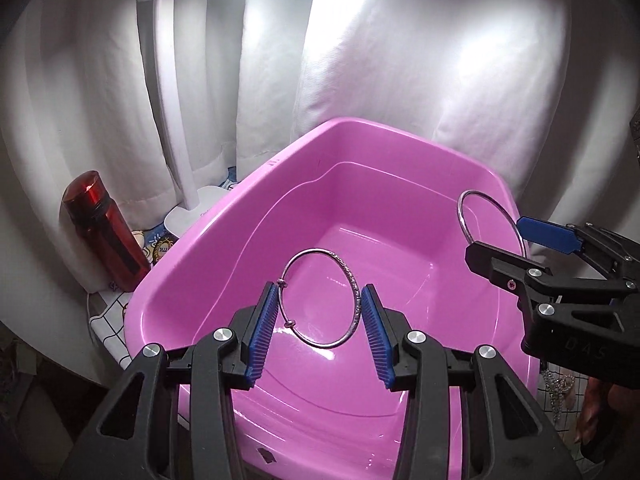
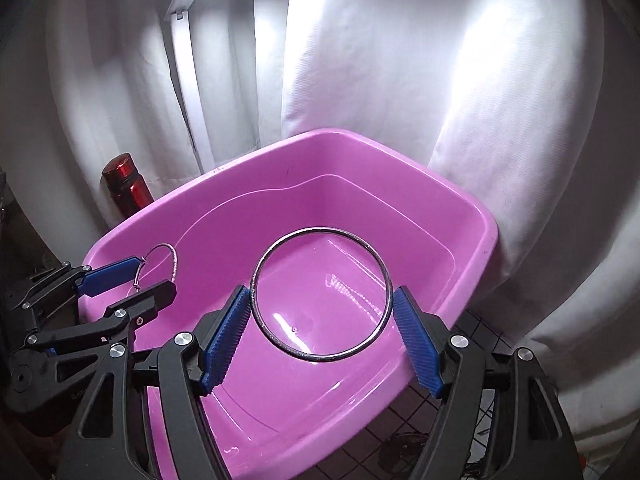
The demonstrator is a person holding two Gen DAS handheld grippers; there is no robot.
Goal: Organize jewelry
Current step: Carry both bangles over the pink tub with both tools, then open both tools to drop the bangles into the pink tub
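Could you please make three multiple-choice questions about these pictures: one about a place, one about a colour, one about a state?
1. Where does the red bottle stand?
A. inside the basin
B. outside the basin, by the white curtain
C. between the fingers of a hand-held gripper

2. What colour is the basin?
A. pink
B. green
C. white

3. What is the state of the left hand-held gripper?
A. wide open and empty
B. pads against the two sides of a silver bangle
C. shut on a necklace

Answers: 1 B, the bottle is beyond the basin's left rim, next to the curtain. 2 A, its walls and floor are pink. 3 B, the thin bangle sits between the blue pads above the basin; the right hand-held gripper holds a plain ring bangle the same way.
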